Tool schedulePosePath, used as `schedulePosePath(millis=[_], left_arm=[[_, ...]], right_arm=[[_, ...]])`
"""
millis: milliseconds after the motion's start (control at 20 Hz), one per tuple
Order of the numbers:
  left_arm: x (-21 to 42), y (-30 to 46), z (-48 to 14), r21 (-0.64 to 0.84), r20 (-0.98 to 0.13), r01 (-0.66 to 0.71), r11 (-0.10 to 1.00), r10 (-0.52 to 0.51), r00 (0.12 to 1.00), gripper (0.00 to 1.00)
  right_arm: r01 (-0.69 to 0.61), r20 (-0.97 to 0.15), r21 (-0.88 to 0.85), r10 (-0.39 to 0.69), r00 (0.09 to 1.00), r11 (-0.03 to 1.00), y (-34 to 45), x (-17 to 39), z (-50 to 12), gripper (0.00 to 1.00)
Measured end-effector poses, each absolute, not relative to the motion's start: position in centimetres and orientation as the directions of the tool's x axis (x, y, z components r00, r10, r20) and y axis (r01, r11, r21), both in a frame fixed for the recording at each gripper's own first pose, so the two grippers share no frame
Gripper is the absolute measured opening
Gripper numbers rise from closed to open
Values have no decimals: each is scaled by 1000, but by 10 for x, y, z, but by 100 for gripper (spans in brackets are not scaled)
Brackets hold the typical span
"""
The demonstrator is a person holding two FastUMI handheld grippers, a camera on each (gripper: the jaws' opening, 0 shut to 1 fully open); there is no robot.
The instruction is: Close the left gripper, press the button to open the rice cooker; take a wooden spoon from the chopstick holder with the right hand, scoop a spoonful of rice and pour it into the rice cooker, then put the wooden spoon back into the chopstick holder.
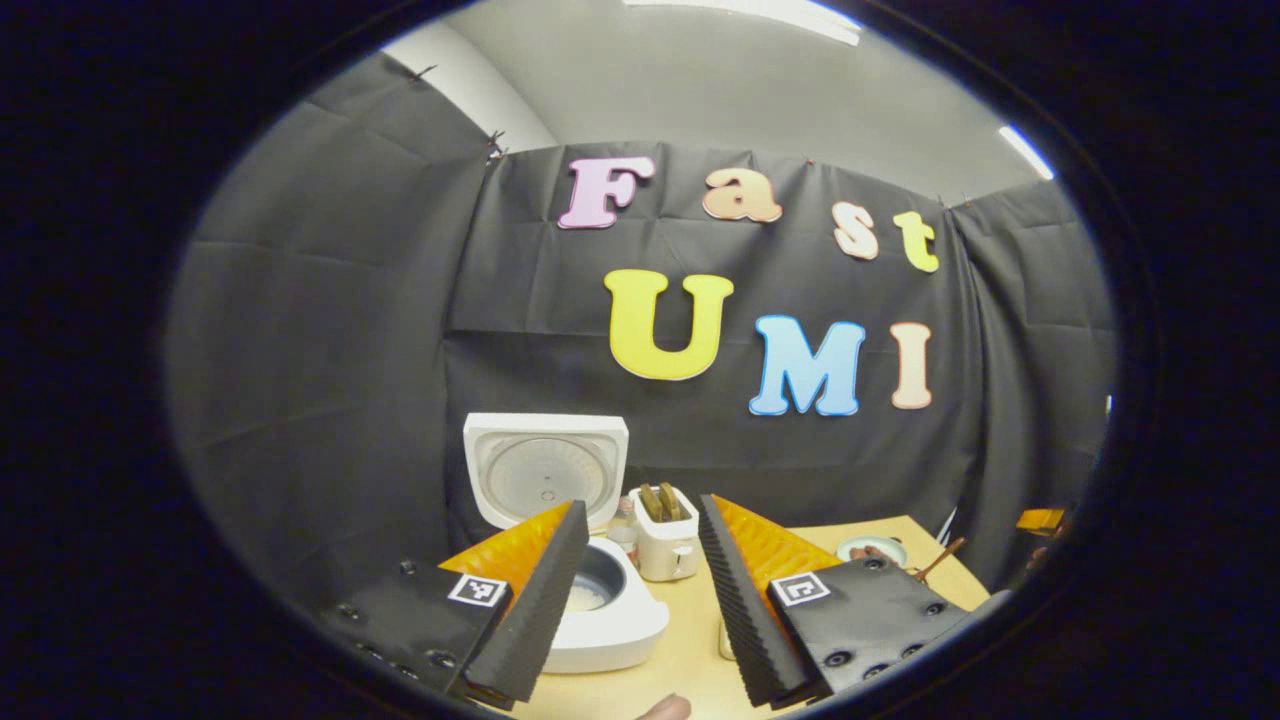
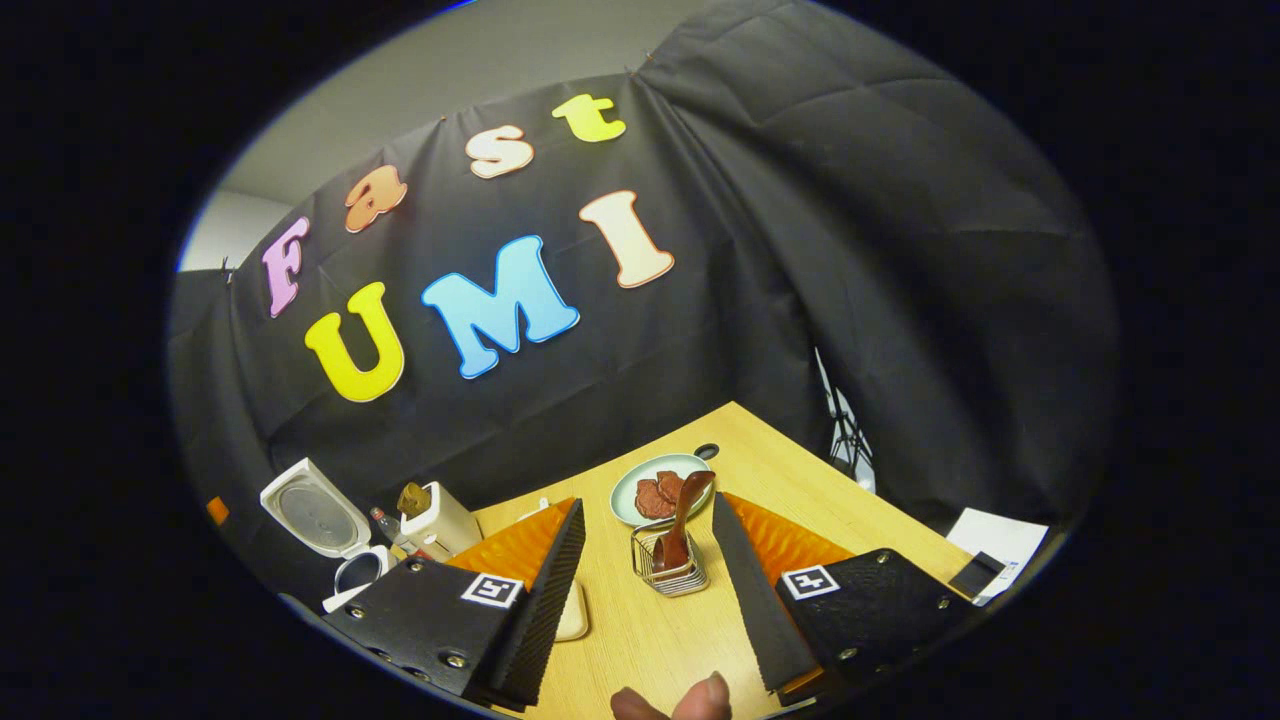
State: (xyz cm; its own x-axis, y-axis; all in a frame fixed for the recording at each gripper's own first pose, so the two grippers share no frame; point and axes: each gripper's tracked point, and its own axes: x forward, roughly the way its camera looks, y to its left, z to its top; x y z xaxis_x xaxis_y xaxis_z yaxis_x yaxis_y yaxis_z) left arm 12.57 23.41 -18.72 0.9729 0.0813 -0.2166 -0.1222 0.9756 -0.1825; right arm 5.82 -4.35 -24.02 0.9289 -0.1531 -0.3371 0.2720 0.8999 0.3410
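Note:
The white rice cooker (image 1: 610, 620) stands open on the wooden table, its lid (image 1: 545, 470) upright and the inner pot showing. My left gripper (image 1: 642, 510) hangs open in front of it, with nothing between its fingers. In the right gripper view the cooker (image 2: 350, 580) sits at the far left. A dark wooden spoon (image 2: 683, 520) stands in a small wire holder (image 2: 672, 572), straight ahead of my open right gripper (image 2: 648, 503), which is short of it. A small pale dish (image 2: 573, 612) lies half hidden behind the left finger.
A white box (image 1: 665, 550) with brown pieces sticking out stands right of the cooker, with a small bottle (image 1: 622, 530) beside it. A pale plate (image 2: 655, 485) with reddish food lies beyond the wire holder. Papers (image 2: 1000, 545) lie at the table's right edge.

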Motion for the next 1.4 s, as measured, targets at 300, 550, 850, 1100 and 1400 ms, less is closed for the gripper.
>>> schedulePosePath(millis=[300,550,850,1100,1400], left_arm=[[214,297,-178,-190,-131,-154,970,131,983,80],[279,338,-170,-170,-87,-227,959,215,973,90],[358,385,-180,-81,-86,-345,935,338,937,91],[400,411,-252,-91,-283,-427,900,388,877,95],[391,404,-268,15,-287,-430,903,416,863,89]], right_arm=[[169,-337,196,-96,937,966,43,14,-215,79],[96,-383,177,-21,924,979,94,-4,-217,79],[49,-447,171,33,894,984,122,-17,-236,79],[32,-468,171,53,882,985,127,-15,-241,79],[38,-488,195,63,871,980,127,-14,-250,79]])
